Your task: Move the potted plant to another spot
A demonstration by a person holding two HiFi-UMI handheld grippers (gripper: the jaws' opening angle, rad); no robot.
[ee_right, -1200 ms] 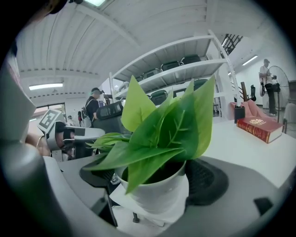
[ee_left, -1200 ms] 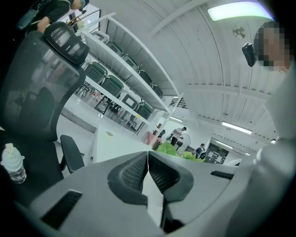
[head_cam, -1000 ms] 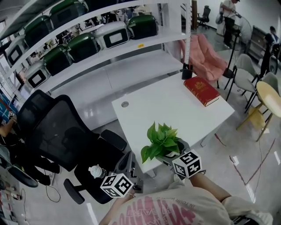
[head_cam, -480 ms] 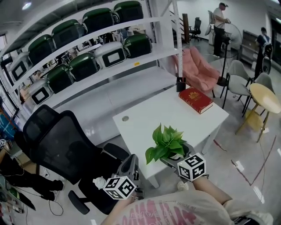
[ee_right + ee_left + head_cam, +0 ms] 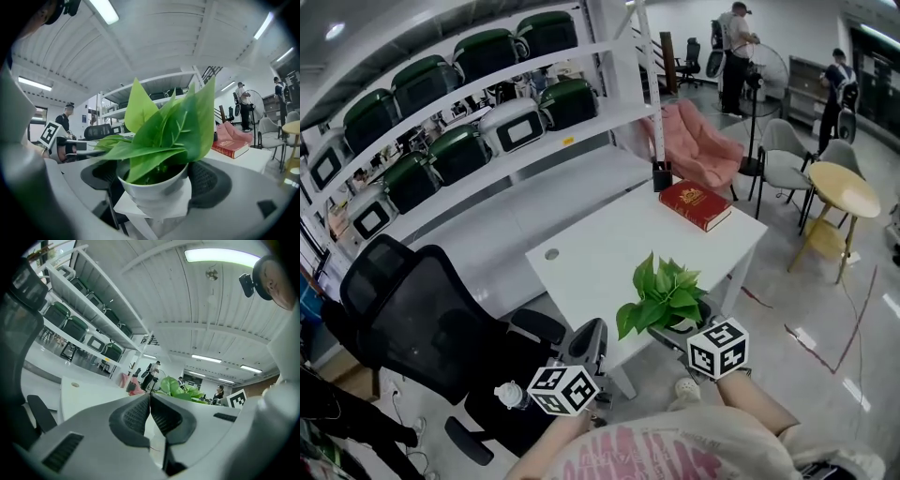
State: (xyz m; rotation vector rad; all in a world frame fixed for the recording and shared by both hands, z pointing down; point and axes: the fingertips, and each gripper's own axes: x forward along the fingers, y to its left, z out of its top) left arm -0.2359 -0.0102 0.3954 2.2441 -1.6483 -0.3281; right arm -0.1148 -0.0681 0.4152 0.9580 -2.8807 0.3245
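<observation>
Since a second ago: head camera swung; potted plant [image 5: 661, 292] stays in same clamp.

Head view: plant at near edge of white table [image 5: 600, 246], red book [image 5: 695, 204] well apart at far corner. Right gripper [image 5: 682, 325] at its base.

Left gripper view: left gripper [image 5: 150, 404] pressed together, empty, off to plant's side.

Right gripper view: pads [image 5: 208, 183] squeeze plant's white pot from both sides.

Risk: smooth tapered pot slips down through pads and drops past table edge; leafy top tips it if swung fast.

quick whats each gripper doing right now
Left gripper: jaws shut, holding nothing.
Right gripper: jaws shut on the potted plant.
</observation>
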